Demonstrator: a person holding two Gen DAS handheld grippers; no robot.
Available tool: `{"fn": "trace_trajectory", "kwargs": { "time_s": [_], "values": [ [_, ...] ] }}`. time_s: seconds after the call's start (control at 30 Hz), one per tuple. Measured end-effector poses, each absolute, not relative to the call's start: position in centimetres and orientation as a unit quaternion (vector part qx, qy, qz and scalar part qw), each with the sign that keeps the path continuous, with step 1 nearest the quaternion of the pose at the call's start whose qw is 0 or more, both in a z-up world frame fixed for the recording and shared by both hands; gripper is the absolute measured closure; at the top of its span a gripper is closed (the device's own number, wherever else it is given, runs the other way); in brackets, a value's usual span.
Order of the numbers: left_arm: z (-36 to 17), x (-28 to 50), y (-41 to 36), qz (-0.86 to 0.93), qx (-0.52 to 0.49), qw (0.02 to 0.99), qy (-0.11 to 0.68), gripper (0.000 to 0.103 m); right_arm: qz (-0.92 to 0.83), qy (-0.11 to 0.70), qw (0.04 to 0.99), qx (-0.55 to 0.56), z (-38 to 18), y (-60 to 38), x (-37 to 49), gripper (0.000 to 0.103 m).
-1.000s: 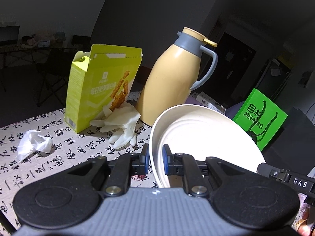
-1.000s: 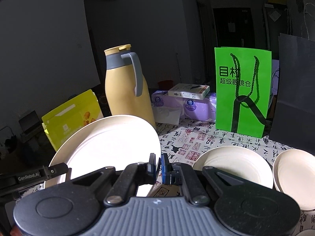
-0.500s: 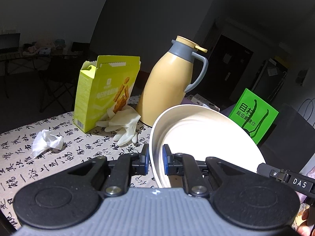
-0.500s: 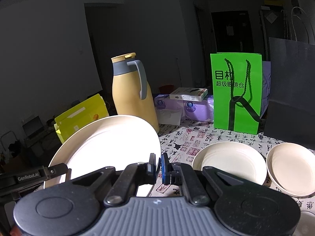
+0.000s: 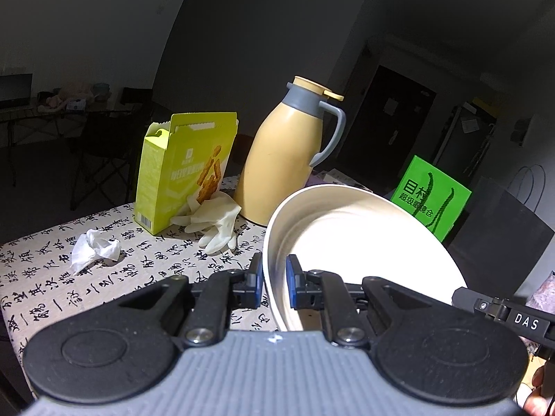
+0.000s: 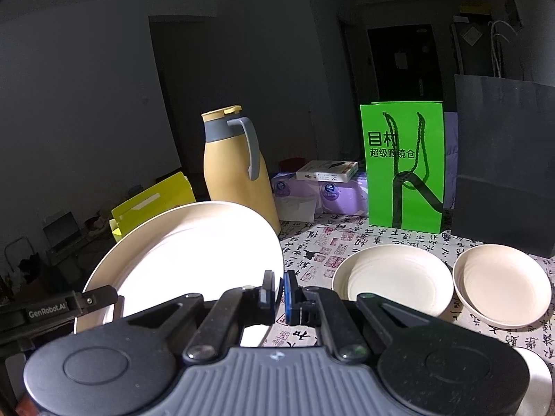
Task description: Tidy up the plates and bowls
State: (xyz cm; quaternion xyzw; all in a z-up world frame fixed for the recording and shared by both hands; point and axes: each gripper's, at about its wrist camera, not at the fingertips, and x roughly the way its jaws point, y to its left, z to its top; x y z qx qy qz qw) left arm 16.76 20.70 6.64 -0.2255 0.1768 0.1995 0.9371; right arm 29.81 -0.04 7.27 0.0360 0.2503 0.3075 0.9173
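Observation:
A large cream plate (image 5: pixel 360 242) is held tilted above the calligraphy tablecloth (image 5: pixel 138 270) by both grippers. My left gripper (image 5: pixel 274 279) is shut on the plate's left rim. On the opposite rim of the same plate (image 6: pixel 194 260), my right gripper (image 6: pixel 279 293) is shut too. Each view catches part of the other gripper's body at its edge. A smaller cream plate (image 6: pixel 392 279) and a cream bowl (image 6: pixel 503 284) lie on the cloth to the right. Another pale dish (image 6: pixel 537 381) peeks out at the lower right corner.
A yellow thermos jug (image 5: pixel 284 163) stands at the back, with a lime snack box (image 5: pixel 180 170), rubber gloves (image 5: pixel 215 222) and a crumpled tissue (image 5: pixel 93 248) to its left. A green paper bag (image 6: pixel 402 163), a black bag (image 6: pixel 503 170) and purple tissue packs (image 6: pixel 333 194) line the back right.
Both grippers have drawn back and slightly up with the plate still between them. The thermos, box and bags look farther away, and more of the table shows.

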Motion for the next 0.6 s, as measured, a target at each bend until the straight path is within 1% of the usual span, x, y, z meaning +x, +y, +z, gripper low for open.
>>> {"fn": "trace_trajectory", "kwargs": {
  "time_s": [0.6],
  "values": [
    [8.0,12.0,16.4,0.181,-0.205,0.948,0.162,0.09,0.295,0.228,0.927,0.045,8.5,-4.7,24.0,0.098]
  ]
}}
